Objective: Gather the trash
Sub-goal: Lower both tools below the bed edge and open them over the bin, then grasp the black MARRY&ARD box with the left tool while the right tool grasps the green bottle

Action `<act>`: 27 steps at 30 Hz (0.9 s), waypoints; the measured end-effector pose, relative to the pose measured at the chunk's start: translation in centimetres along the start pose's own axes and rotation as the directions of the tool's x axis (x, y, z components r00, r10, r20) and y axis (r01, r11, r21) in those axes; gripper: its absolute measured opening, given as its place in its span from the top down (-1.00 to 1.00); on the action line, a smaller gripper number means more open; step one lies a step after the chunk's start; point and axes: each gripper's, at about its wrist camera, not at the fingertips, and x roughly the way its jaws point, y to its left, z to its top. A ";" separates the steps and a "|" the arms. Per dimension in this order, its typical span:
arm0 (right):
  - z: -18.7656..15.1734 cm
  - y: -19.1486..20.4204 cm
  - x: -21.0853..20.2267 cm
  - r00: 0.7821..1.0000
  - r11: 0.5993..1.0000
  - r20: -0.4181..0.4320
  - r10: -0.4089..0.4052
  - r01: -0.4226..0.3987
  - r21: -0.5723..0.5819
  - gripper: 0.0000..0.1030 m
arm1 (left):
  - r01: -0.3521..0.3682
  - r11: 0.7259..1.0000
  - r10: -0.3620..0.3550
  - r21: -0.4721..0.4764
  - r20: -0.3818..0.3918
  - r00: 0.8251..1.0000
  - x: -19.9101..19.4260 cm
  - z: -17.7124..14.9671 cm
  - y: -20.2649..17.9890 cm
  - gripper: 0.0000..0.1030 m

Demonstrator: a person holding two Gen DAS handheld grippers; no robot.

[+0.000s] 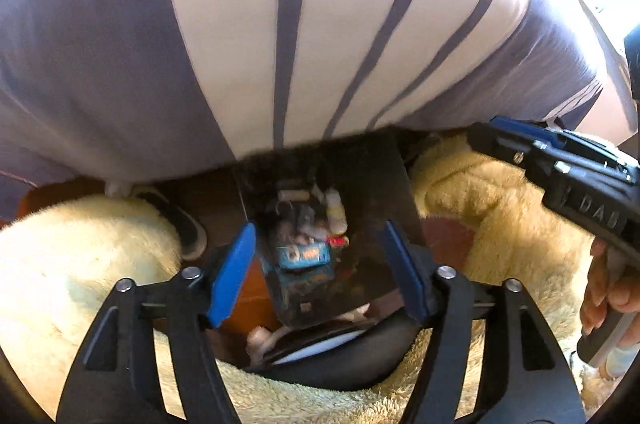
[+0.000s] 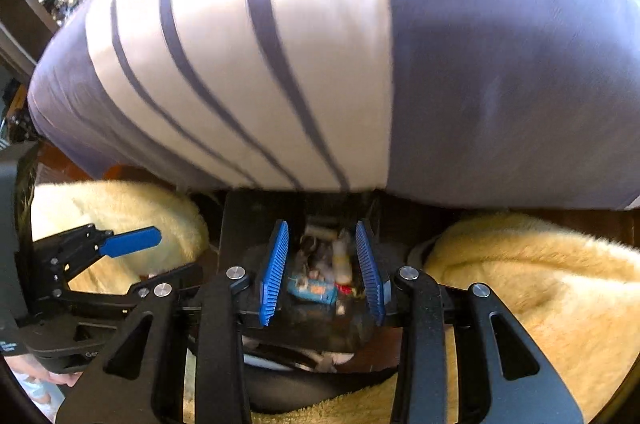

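A dark bin (image 1: pixel 396 192) (image 2: pixel 232 224) stands on the floor straight below both grippers. Trash lies in it: a blue wrapper (image 1: pixel 304 256) (image 2: pixel 312 290), a small pale bottle (image 1: pixel 336 212) (image 2: pixel 342 260) and a red scrap (image 1: pixel 338 241). My left gripper (image 1: pixel 320 272) (image 2: pixel 156 260) hangs open above the bin, with nothing between its blue pads. My right gripper (image 2: pixel 323 272) also points down over the bin; its pads stand a narrower gap apart and nothing touches them. In the left wrist view the right gripper's body (image 1: pixel 576 180) shows at the right, held by a hand (image 1: pixel 608 284).
The person's grey and white striped shirt (image 1: pixel 280 24) (image 2: pixel 280 64) fills the upper half of both views. Cream fluffy fabric (image 1: pixel 72 264) (image 2: pixel 520 284) flanks the bin on both sides. A black shoe (image 1: pixel 180 220) rests on the brown wooden floor (image 1: pixel 248 284).
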 end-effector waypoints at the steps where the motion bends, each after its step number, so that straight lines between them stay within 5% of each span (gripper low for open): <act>1: 0.6 -0.1 -1.1 0.999 1.000 0.033 -0.003 0.003 -0.002 0.26 | 0.003 1.000 -0.003 0.003 0.017 1.000 -0.6 0.3 0.0 -0.29; 6: 3.9 -0.6 -5.8 0.983 1.000 0.182 -0.028 0.029 -0.004 -0.11 | -0.045 0.998 0.038 0.046 0.149 0.988 -5.3 2.6 -0.5 -0.42; 12: 9.4 -1.9 -9.0 0.952 0.999 0.302 -0.046 0.048 -0.001 -0.22 | -0.063 0.997 0.045 0.049 0.297 0.954 -10.2 7.6 -0.1 -0.52; 17: 15.4 -2.5 -8.3 0.946 0.999 0.321 -0.043 0.045 -0.001 -0.22 | -0.104 0.994 0.084 0.036 0.366 0.927 -11.4 13.2 0.8 -0.63; 27: 25.7 -3.3 -4.3 0.946 0.997 0.317 -0.071 0.078 -0.009 -0.22 | -0.152 0.987 0.163 -0.059 0.381 0.910 -9.5 24.6 3.6 -0.63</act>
